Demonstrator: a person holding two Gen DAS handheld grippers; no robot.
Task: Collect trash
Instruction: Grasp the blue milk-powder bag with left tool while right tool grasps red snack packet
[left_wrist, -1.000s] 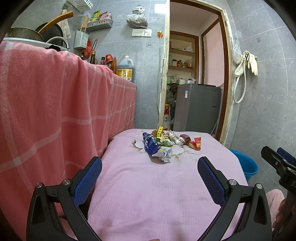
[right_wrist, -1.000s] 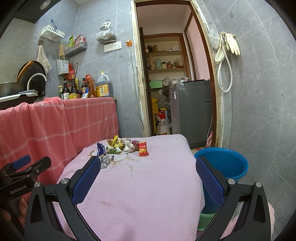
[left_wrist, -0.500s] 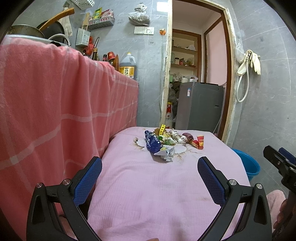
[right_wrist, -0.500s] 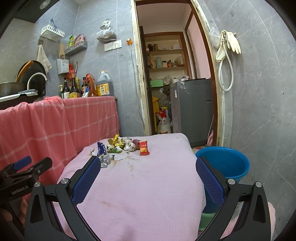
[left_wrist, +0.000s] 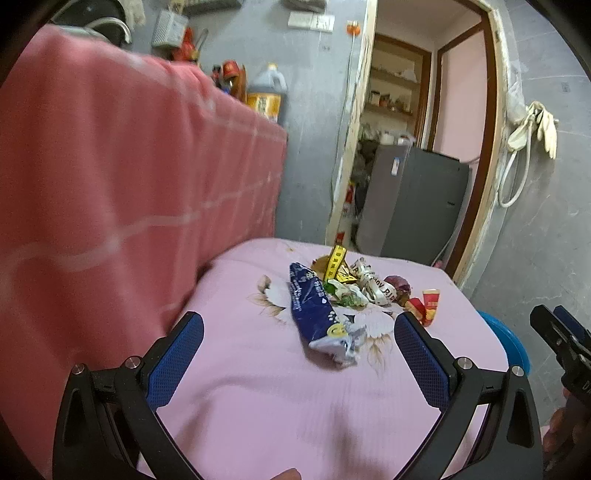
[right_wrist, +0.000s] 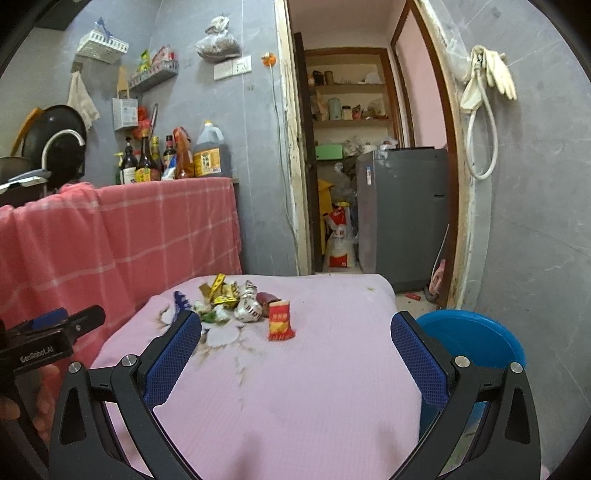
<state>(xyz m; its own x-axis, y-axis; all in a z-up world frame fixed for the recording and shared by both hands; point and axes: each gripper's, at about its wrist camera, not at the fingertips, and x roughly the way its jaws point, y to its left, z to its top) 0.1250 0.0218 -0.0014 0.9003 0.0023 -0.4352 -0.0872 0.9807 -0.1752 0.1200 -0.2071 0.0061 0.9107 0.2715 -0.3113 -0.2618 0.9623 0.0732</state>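
Note:
A pile of trash lies at the far end of the pink-covered table (left_wrist: 258, 387): a blue wrapper (left_wrist: 314, 310), a yellow wrapper (left_wrist: 337, 263), a white crumpled wrapper (left_wrist: 371, 286) and a red packet (left_wrist: 430, 301). The red packet (right_wrist: 280, 320) stands nearest in the right wrist view. My left gripper (left_wrist: 298, 347) is open and empty, close before the blue wrapper. My right gripper (right_wrist: 295, 349) is open and empty, short of the pile. A blue bucket (right_wrist: 476, 341) stands on the floor right of the table.
A counter draped in a pink checked cloth (right_wrist: 122, 236) runs along the left with bottles (right_wrist: 173, 155) on top. A doorway behind the table opens on a grey cabinet (right_wrist: 402, 218). The tiled wall (right_wrist: 535, 221) is on the right.
My left gripper has moved forward and tilted down toward the blue wrapper, which looks much closer. My right gripper has edged forward slightly. Both stay open.

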